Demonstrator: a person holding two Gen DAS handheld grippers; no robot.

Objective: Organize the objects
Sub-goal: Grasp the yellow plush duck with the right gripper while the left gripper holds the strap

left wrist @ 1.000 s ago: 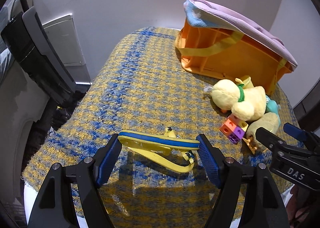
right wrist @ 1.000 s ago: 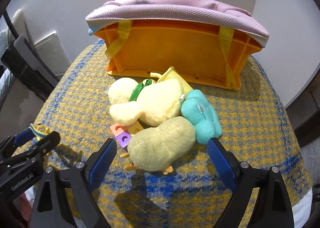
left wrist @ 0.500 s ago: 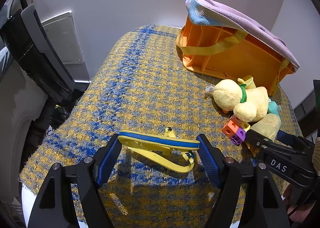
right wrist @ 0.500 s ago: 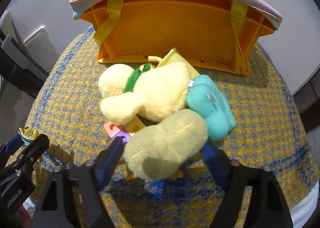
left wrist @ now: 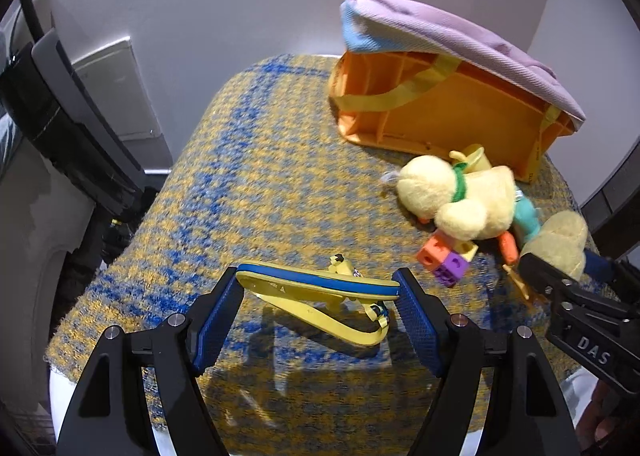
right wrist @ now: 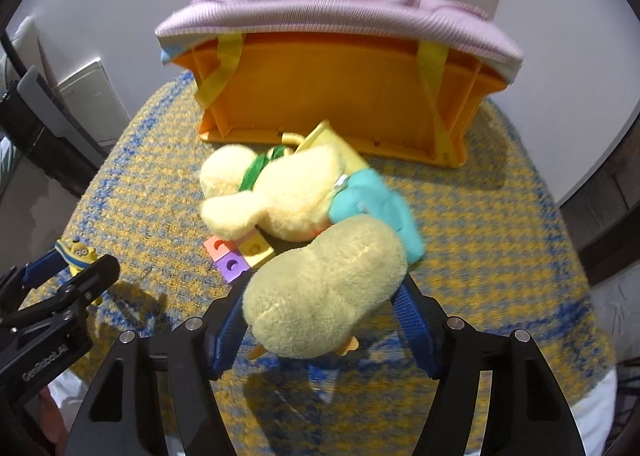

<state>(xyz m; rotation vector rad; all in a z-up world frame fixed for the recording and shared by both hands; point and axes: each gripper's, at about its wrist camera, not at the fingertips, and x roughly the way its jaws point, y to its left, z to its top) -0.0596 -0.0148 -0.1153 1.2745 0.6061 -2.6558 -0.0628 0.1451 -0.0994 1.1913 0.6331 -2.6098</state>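
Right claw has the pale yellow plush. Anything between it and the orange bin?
Yes. From the right wrist view, the duck plush and teal plush lie between the pale yellow plush and the orange bin, whose opening isn't visible.

Contents of the checked yellow-and-blue cloth (right wrist: 500,240), by count: one orange crate (right wrist: 340,96) tipped on its side, capped by one pink cushion (right wrist: 332,12); two pale yellow plush toys, a duck with a green collar (right wrist: 280,192) and a plainer one (right wrist: 324,288); one teal plush (right wrist: 376,204); three interlocking cubes (right wrist: 236,254), orange, purple and yellow; one yellow-and-blue sandal (left wrist: 316,286); two grippers, left (left wrist: 318,312) and right (right wrist: 320,320).
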